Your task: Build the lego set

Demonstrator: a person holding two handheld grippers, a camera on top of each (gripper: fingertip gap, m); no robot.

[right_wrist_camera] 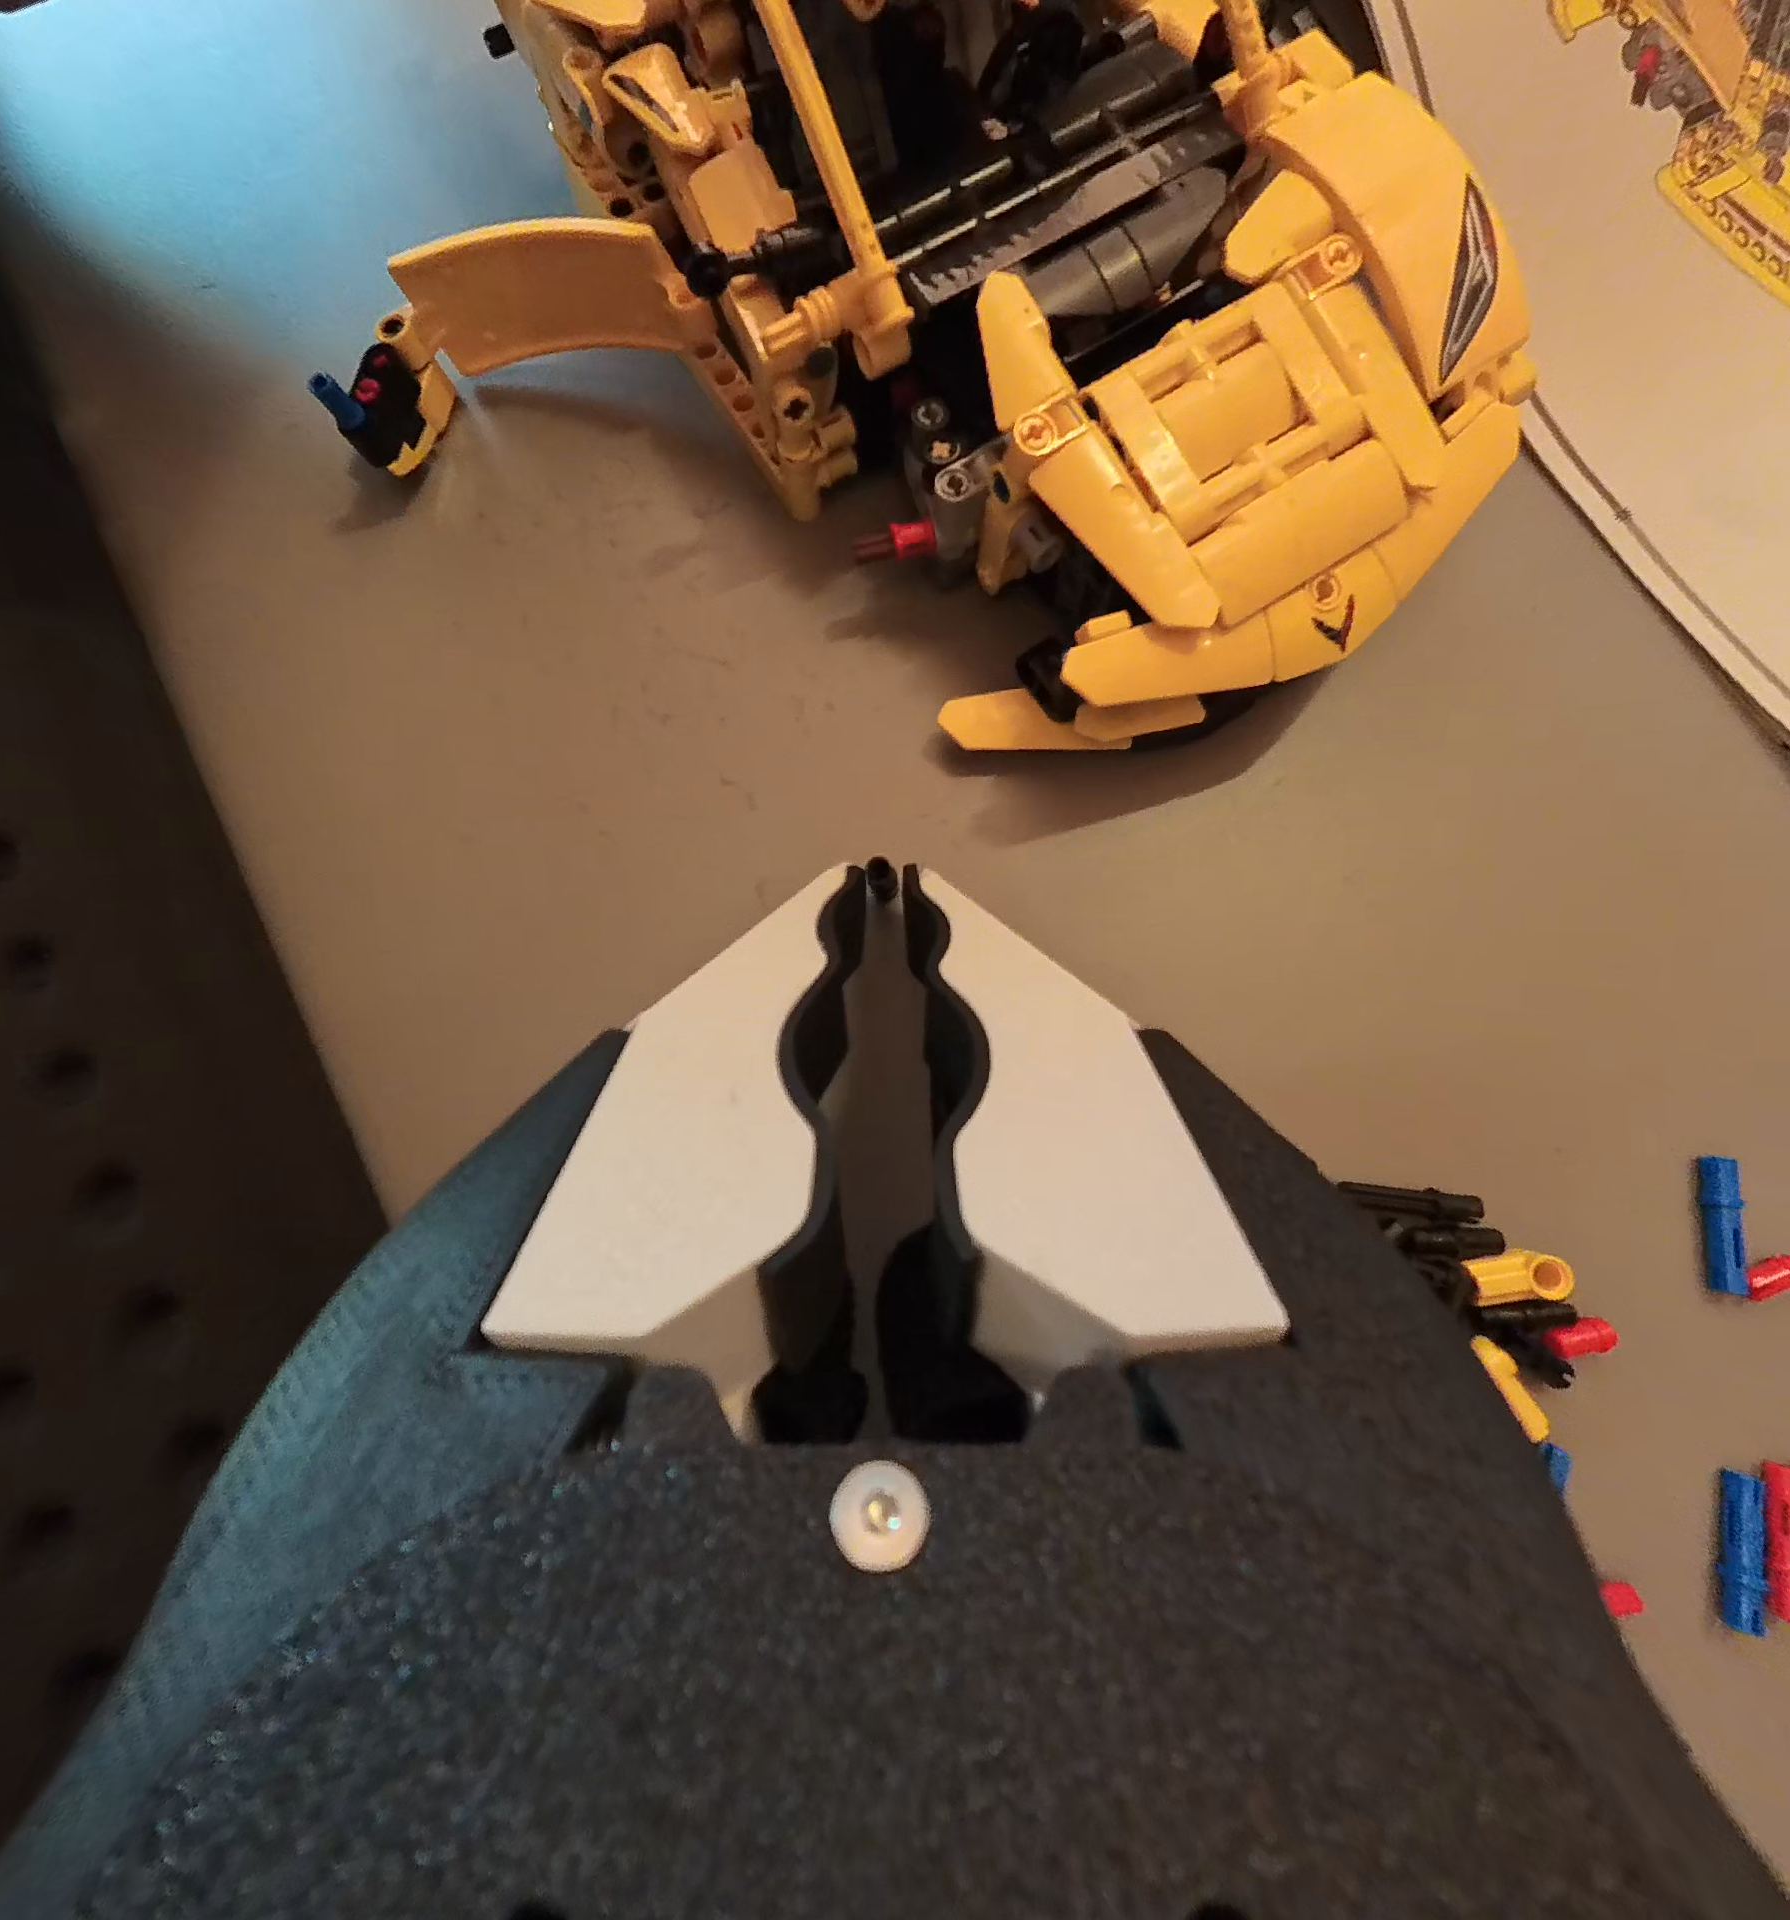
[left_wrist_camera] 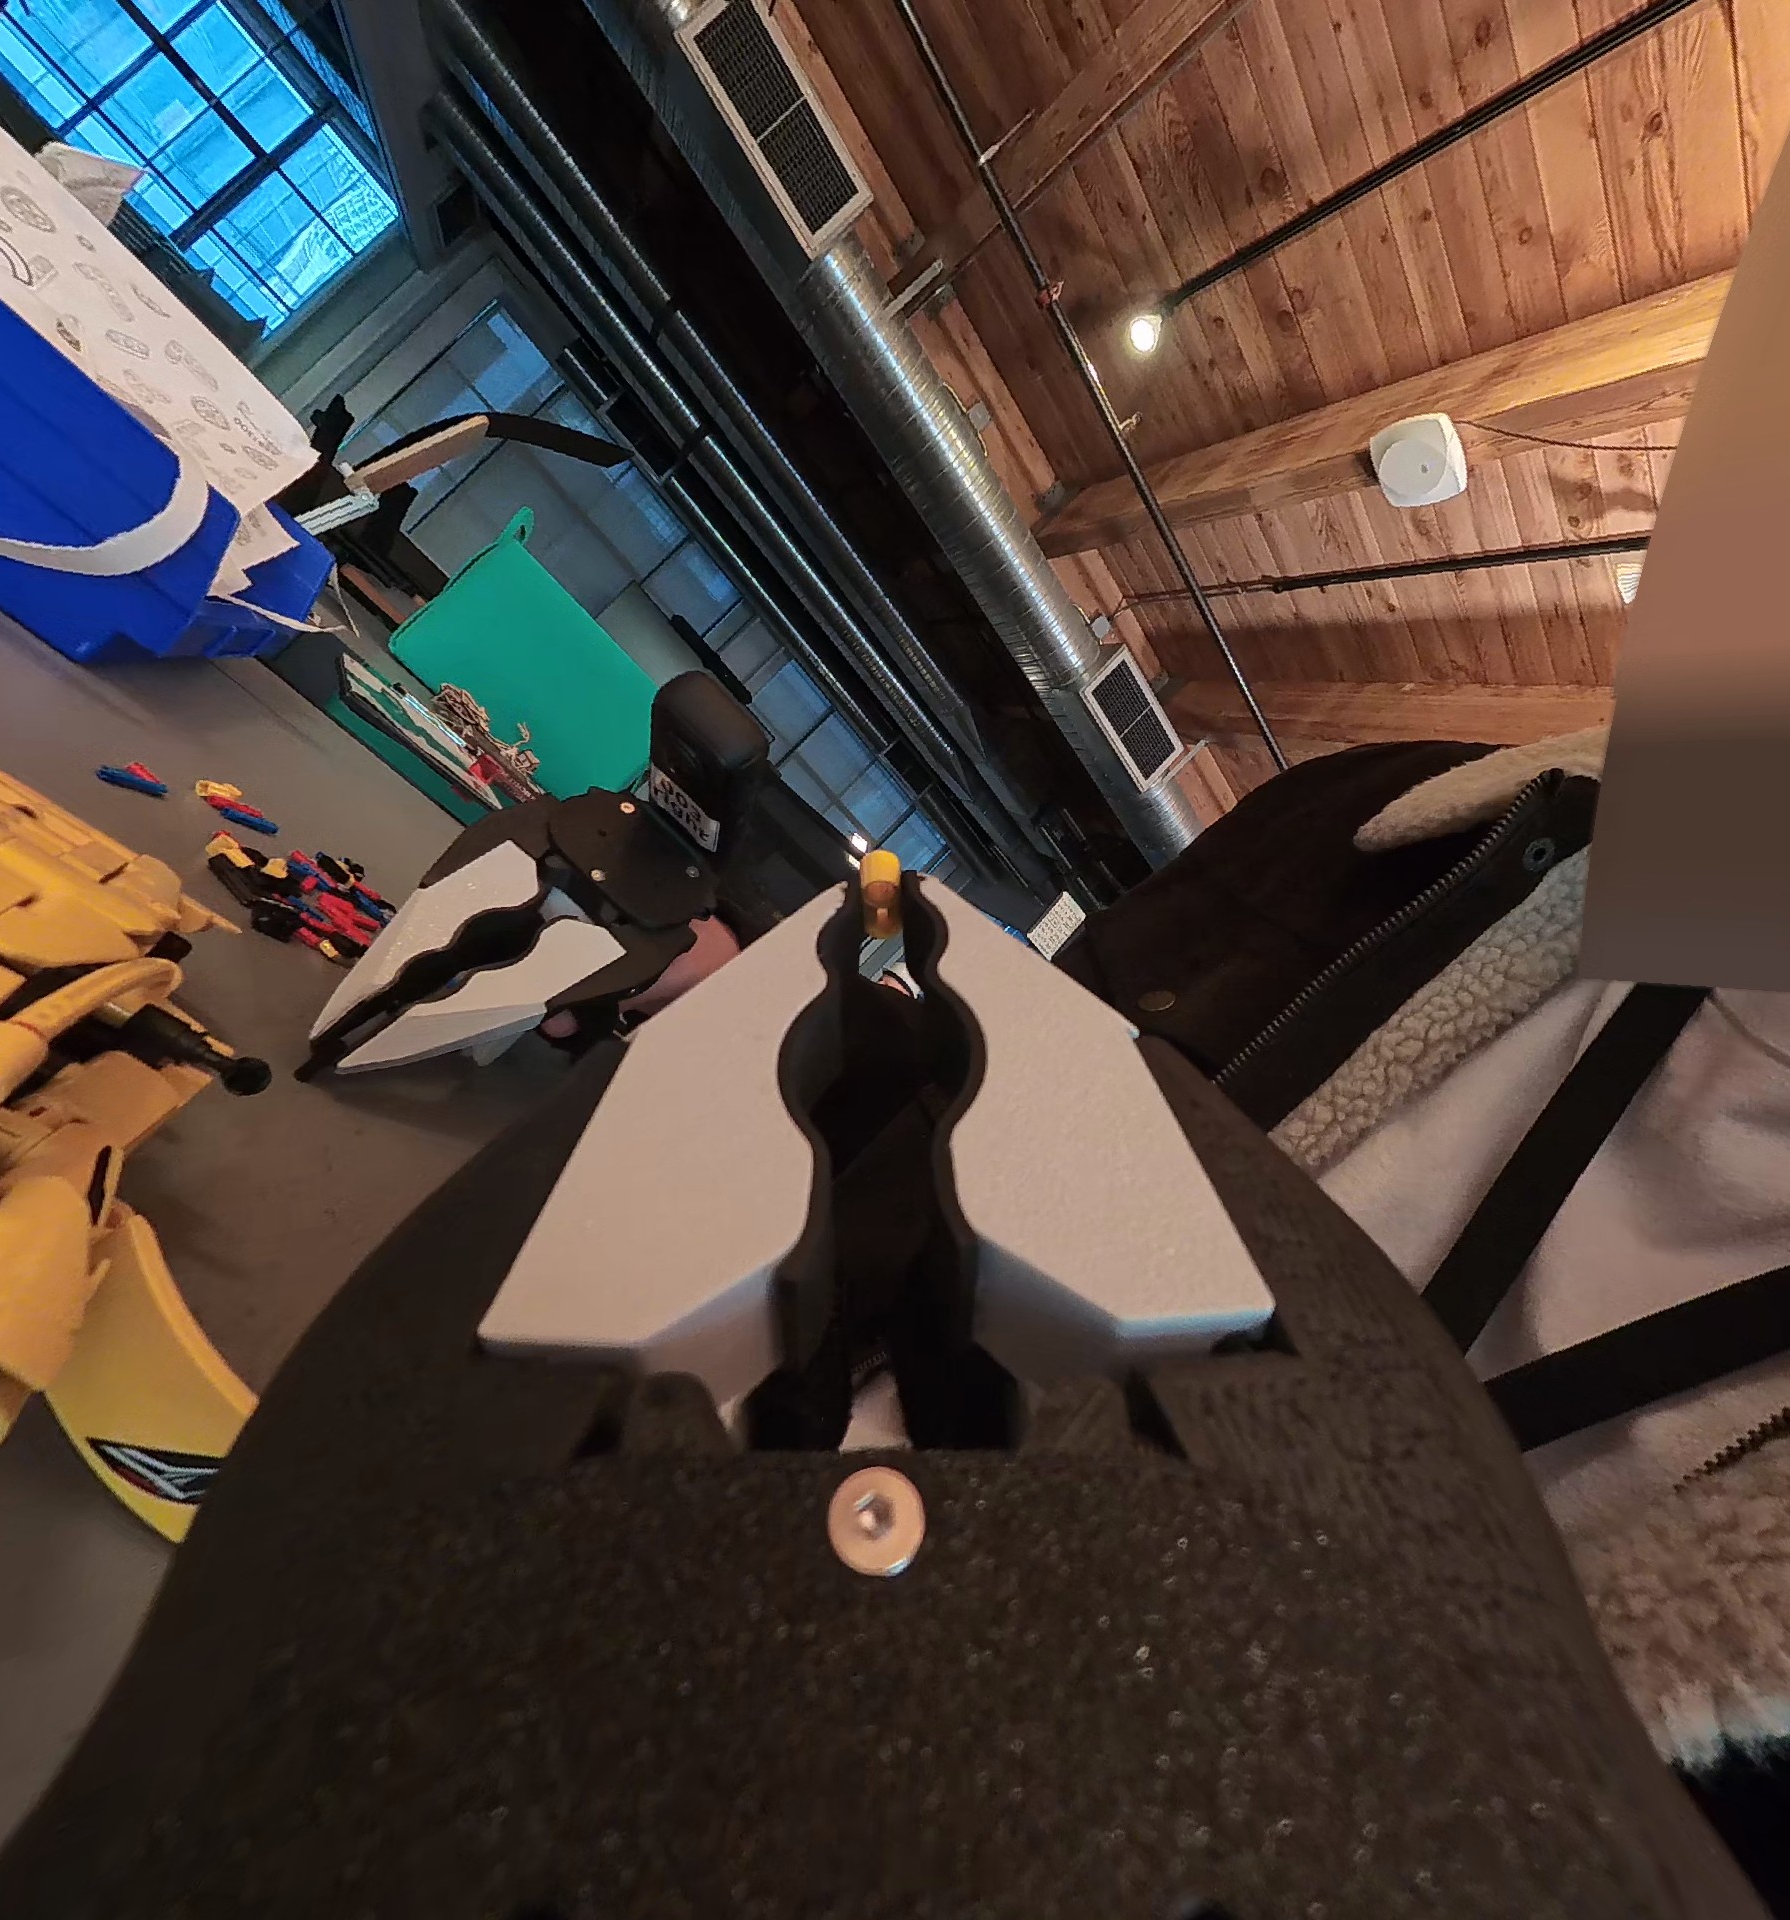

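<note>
The left gripper [left_wrist_camera: 878,902] holds a small yellow connector [left_wrist_camera: 879,891] in closed jaws, raised off the surface [right_wrist_camera: 579,665]. The right gripper [right_wrist_camera: 880,881] pinches a black pin [right_wrist_camera: 878,871], pointing toward the yellow car model [right_wrist_camera: 1161,436] ahead; the right is nearer it.

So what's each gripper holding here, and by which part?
Left gripper pinches a small yellow connector across its sides at the fingertips. Right gripper pinches a small black pin by its shaft.

Left wrist view tilts upward from table level, toward the ceiling. Right wrist view looks steeply down, close. Both share the yellow lego car [left_wrist_camera: 29,1091] [right_wrist_camera: 1130,364].
</note>
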